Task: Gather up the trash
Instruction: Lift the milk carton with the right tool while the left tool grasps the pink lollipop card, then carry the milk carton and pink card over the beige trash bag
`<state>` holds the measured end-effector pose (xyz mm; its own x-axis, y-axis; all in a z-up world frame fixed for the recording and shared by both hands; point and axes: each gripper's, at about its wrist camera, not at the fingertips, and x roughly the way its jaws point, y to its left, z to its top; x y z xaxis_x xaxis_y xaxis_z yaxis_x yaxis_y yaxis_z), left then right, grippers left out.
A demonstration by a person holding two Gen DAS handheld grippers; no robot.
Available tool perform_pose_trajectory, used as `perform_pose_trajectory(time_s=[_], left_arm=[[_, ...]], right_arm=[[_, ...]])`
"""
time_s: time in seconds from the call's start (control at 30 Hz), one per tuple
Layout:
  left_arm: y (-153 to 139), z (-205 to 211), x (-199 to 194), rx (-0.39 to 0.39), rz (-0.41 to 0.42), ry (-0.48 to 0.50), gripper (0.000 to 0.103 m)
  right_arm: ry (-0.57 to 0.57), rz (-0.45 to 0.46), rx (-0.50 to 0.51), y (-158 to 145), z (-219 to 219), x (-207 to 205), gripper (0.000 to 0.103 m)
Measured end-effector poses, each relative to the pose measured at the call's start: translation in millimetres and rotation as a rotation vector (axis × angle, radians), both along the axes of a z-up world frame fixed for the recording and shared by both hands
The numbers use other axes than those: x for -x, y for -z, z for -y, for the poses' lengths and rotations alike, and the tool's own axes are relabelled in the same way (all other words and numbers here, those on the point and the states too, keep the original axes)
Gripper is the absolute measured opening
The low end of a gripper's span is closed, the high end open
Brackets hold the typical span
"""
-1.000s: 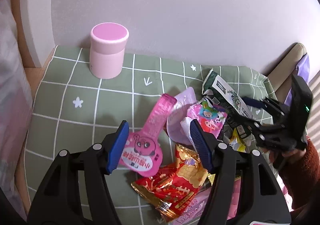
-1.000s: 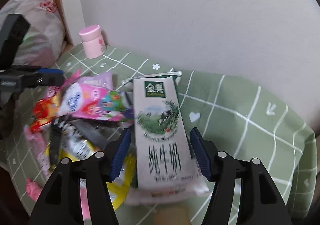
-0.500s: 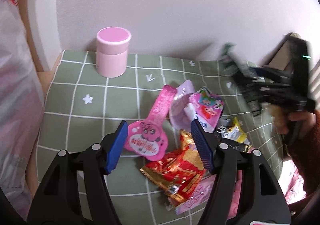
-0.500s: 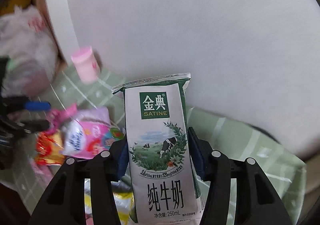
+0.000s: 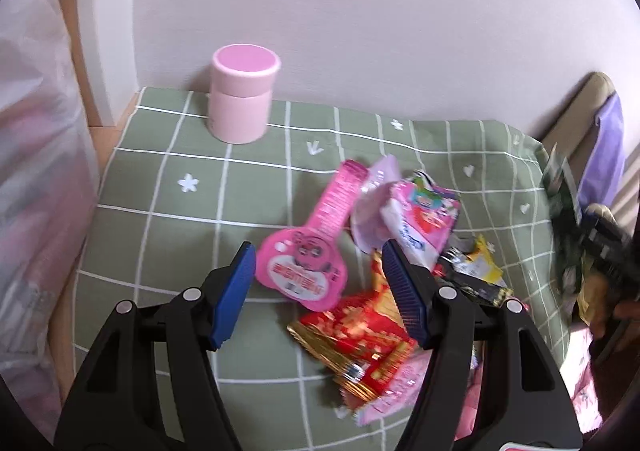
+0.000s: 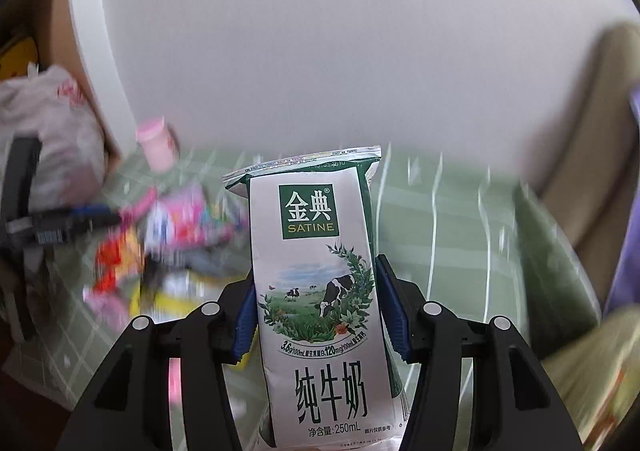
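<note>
My right gripper [image 6: 316,311] is shut on a white and green milk carton [image 6: 320,291], held upright above the table; gripper and carton show blurred at the right edge of the left wrist view [image 5: 568,235]. My left gripper [image 5: 316,279] is open and empty, hovering over a pile of wrappers: a pink lollipop-shaped wrapper [image 5: 308,251], a pink and white pouch [image 5: 420,219], a red and gold wrapper [image 5: 356,339] and a black and yellow wrapper [image 5: 476,271]. The pile lies blurred at the left in the right wrist view [image 6: 160,243].
A pink round canister [image 5: 242,93] stands at the back of the green checked tablecloth [image 5: 160,179] by the white wall. A white plastic bag [image 5: 36,171] hangs at the left. A beige and purple chair [image 5: 600,123] is at the right.
My right gripper has closed on the milk carton, lifted it off the table and swung it to the right. My left gripper has drawn back a little and stayed open.
</note>
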<state>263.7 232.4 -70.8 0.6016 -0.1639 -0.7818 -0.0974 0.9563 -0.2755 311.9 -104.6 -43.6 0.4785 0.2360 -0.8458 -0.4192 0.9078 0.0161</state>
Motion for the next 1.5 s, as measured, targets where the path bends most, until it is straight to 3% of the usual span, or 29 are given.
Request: perform_pose_trajectory(time_s=[0.13,0.2,0.37,0.5,0.53,0.67,0.77,0.9,1.03,1.23,1.27,1.5], left_arm=[[1,4,4,0.000,-0.001,0.001,0.062],[3,4,6,0.001,-0.008,-0.006,0.062],[-1,5,16,-0.011,-0.004,-0.012,0.062],[-3,1,25,-0.018,-0.002,-0.027,0.062],[-4,-1,28,-0.016,-0.003,-0.033,0.062],[-5,-5,33,-0.005,0.002,-0.047,0.062],[-4,-6,32,0.017,0.002,-0.053,0.062],[-2,-5,25,0.023,0.006,-0.048,0.062],[4,-5,8,-0.009,0.001,-0.055,0.062],[17,18,-10,-0.146,-0.053,0.024,0.060],[18,19,-9,-0.138,-0.053,0.025,0.049],[-18,22,9,-0.094,0.054,0.009,0.048]], right_arm=[[-0.018,-0.130,-0.076,19,19,15,0.053],[-0.032,-0.140,-0.066,27,12,15,0.063],[-0.072,-0.203,-0.058,42,-10,-3,0.064],[-0.098,-0.270,0.007,66,-32,-14,0.063],[-0.092,-0.261,0.013,65,-33,-15,0.052],[-0.046,-0.138,-0.067,28,-29,-7,0.050],[-0.027,-0.015,-0.072,-7,-25,8,0.050],[-0.018,0.061,-0.084,-33,-15,25,0.050],[0.026,0.072,-0.108,-42,1,40,0.050],[0.059,0.070,-0.105,-41,7,54,0.050],[0.060,0.074,-0.101,-42,8,57,0.050],[0.082,0.101,-0.116,-50,14,72,0.050]])
